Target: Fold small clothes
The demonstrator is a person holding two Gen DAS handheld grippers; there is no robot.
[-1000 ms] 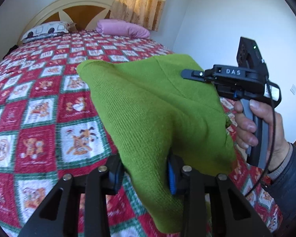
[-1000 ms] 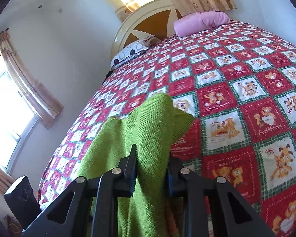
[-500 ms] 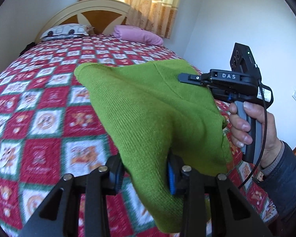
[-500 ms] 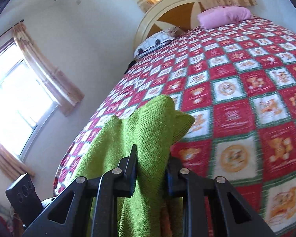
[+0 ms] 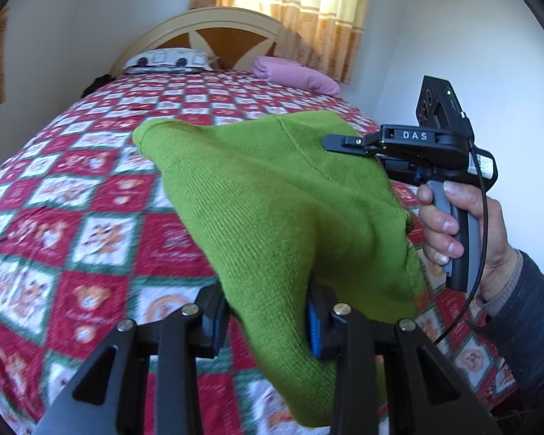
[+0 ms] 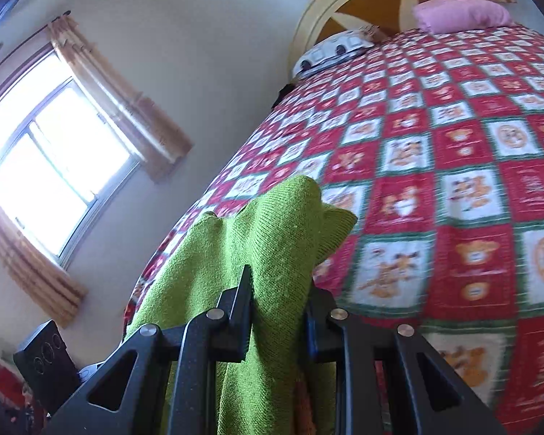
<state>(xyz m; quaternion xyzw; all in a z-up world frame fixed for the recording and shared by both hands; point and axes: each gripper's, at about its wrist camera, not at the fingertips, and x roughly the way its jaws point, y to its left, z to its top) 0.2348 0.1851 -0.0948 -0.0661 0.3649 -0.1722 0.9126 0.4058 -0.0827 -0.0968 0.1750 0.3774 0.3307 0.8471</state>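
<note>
Both the left tool and the right tool pinch the green knit garment, held in the air above the quilted bed, seemingly unfolded, so folding remains undone.

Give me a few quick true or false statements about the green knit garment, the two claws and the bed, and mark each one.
1. Both claws grip the green knit garment. True: left claw, right claw.
2. The garment lies flat on the quilt. False: it is held up above it.
3. A pink pillow sits near the headboard. True.
4. The right claw's handle is held by a gloved hand. False: the hand is bare.
</note>
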